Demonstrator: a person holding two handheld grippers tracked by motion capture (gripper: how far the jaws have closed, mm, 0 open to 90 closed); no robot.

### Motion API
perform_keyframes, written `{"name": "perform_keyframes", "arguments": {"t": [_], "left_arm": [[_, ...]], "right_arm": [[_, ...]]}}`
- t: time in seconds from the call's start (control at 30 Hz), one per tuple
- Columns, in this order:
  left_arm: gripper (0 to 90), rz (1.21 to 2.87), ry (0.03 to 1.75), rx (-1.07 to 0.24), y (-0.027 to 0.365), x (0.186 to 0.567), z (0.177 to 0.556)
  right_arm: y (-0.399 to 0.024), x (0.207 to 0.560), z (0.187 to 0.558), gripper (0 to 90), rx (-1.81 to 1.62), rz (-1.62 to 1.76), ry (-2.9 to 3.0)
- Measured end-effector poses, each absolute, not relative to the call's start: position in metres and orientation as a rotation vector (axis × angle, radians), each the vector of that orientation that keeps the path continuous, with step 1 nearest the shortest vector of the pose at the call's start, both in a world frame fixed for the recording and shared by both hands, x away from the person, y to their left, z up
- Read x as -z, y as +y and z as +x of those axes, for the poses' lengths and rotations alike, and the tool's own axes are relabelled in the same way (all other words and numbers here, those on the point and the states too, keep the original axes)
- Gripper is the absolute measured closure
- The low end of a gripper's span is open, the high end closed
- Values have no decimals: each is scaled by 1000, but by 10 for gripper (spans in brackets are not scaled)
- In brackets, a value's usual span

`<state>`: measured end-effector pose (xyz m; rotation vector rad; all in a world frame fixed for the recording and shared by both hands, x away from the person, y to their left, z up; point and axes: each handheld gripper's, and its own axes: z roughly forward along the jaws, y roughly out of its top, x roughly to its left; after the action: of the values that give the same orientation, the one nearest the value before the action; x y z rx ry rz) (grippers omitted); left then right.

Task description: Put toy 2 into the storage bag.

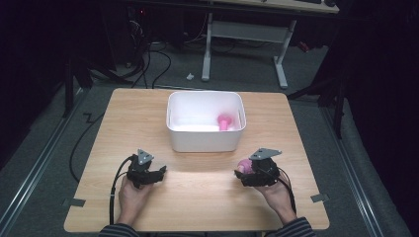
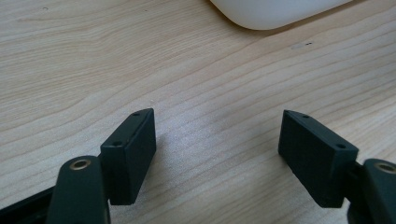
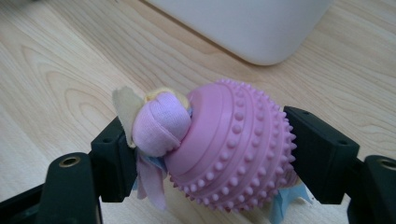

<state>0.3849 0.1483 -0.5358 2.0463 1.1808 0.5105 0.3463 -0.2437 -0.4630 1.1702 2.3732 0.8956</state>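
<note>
A lab or test room: a small wooden table (image 1: 197, 197) stands alone on grey carpet, metal floor rails (image 1: 34, 168) run at both sides, loose cables (image 1: 148, 64) and a white-legged desk (image 1: 247, 44) fill the dark upper frame.

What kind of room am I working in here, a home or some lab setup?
Most likely a lab or recording workspace, not a home: a bare wooden table on grey carpet, loose cables on the floor, and a white-legged desk frame behind it in a darkened room.

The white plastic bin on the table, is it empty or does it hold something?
Not empty. The white plastic bin holds one pink toy at its right side, seen in the high view.
</note>
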Motion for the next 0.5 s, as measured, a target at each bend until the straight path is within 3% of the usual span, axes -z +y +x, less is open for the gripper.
{"name": "perform_keyframes", "arguments": {"t": [0.5], "left_arm": [[278, 2047, 1180, -509, 148, 536, 385]], "right_arm": [[-261, 428, 352, 255, -1016, 1206, 2375]]}}
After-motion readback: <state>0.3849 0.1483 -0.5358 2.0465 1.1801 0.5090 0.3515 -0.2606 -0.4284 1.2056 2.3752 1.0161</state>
